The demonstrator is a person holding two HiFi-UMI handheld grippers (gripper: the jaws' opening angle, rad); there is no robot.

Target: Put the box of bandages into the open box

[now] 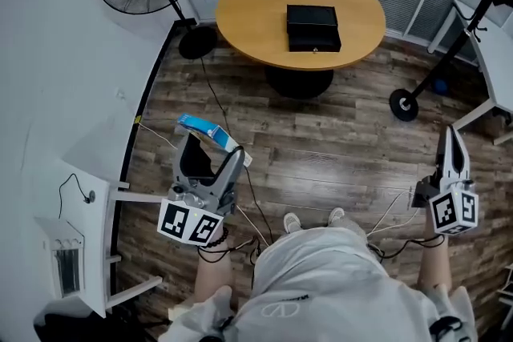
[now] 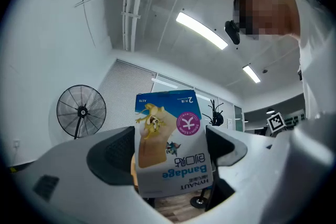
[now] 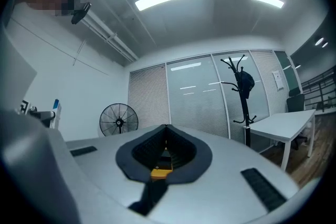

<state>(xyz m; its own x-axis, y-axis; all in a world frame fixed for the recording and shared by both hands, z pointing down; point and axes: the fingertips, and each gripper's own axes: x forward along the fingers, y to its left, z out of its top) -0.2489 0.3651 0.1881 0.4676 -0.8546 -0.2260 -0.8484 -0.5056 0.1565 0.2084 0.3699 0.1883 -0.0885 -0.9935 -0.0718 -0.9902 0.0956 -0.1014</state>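
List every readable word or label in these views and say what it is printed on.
"Bandage": box of bandages, printed upside down.
"HYNAUT": same box, next line.
Remaining print on this box: too small to read.
Elsewhere: none readable.
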